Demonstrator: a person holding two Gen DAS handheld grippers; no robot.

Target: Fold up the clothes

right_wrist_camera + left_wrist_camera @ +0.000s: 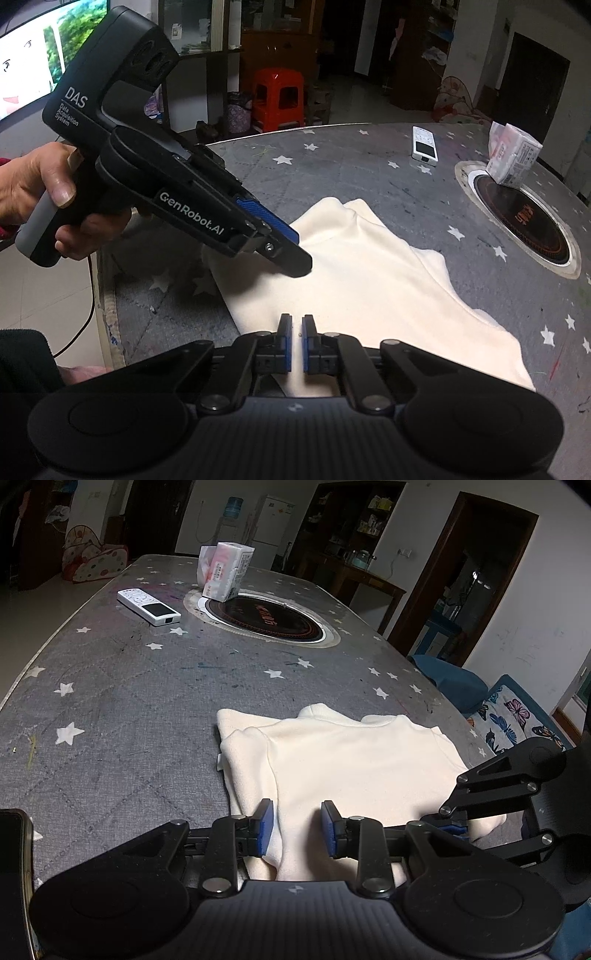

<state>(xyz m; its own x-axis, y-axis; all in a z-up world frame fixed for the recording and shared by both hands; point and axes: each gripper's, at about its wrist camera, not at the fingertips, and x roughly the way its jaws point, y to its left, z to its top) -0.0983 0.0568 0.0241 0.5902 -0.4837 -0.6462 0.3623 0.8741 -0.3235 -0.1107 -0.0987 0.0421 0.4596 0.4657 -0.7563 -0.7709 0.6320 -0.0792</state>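
The left gripper (297,829), fingers spread, sits over the near edge of the cream garment (343,760) lying partly folded on the starry grey table (122,686), while the right gripper (294,341), fingers nearly together without pinching cloth, hovers just beside it.

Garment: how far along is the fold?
Done: the cream garment lies on the table with its left sleeve already folded in over the body. In hand: left gripper sits open over the near hem; right gripper, jaws nearly closed, over the cloth, grip unclear. Left: remaining folds into a compact stack.
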